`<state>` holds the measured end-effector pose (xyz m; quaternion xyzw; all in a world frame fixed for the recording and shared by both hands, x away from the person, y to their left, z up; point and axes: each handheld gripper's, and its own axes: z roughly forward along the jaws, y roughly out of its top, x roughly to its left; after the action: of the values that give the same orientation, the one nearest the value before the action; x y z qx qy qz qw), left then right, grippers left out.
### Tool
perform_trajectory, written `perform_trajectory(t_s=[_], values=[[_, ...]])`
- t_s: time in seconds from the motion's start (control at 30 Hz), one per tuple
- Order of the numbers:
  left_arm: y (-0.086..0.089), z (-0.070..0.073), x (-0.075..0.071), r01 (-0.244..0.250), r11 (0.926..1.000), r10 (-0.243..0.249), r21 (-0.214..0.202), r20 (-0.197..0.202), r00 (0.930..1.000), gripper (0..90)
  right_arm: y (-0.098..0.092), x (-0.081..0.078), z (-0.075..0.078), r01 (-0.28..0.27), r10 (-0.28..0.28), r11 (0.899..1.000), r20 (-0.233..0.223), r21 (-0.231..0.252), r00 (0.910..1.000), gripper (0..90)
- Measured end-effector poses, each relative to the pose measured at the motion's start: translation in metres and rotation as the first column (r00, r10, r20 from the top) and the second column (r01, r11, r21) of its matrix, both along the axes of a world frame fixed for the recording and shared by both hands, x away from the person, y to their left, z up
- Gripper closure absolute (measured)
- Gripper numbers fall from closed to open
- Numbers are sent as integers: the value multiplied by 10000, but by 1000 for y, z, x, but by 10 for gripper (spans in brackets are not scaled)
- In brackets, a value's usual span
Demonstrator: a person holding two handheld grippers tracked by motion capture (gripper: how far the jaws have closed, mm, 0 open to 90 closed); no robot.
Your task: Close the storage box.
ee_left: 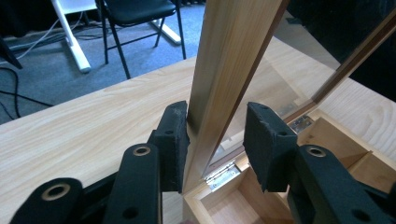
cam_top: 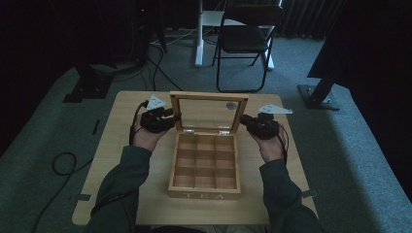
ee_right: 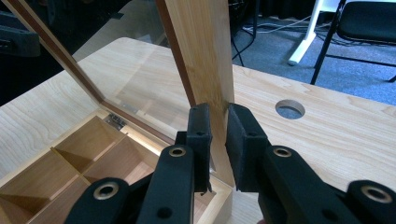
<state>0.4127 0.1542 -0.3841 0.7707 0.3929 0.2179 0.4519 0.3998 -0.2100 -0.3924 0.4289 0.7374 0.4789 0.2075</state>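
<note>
Tea box (cam_top: 204, 167) sits in the middle of the light wood counter (cam_top: 116, 145), with "TEA" on its front wall and a grid of empty compartments inside. Its glass-paned lid (cam_top: 209, 112) is standing up pretty much vertical on the hinges at the back.

Left tongs (cam_top: 167, 118) are up against the lid's left side post. In the left gripper view (ee_left: 217, 140) the jaws straddle that post but sit fairly wide apart: the left pad touches the outer wood face, while the right pad hangs off the glass side with a clear gap. So they're open around it, not clamped.

Right tongs (cam_top: 246, 120) are at the lid's right side post. In the right gripper view (ee_right: 218, 140) the jaws are nearly closed with the post's edge between them, pinching the wood.

Both hands come in from the bottom edge in dark sleeves. Behind the counter there's a black folding chair (cam_top: 245, 41) on grey carpet, plus a round hole (ee_right: 290, 108) in the counter just past the right tongs.
</note>
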Motion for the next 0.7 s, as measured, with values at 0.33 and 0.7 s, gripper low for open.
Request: perform_trajectory(t_s=[0.33,0.7], values=[[6,2,-8,380,9993,-380,-14,170,9991,644,-1,-8,0,-152,151,9999,186,44,9997,759],[12,4,-21,606,9981,-609,74,405,9973,693,-2,-15,0,-310,307,9994,221,140,9993,746]])
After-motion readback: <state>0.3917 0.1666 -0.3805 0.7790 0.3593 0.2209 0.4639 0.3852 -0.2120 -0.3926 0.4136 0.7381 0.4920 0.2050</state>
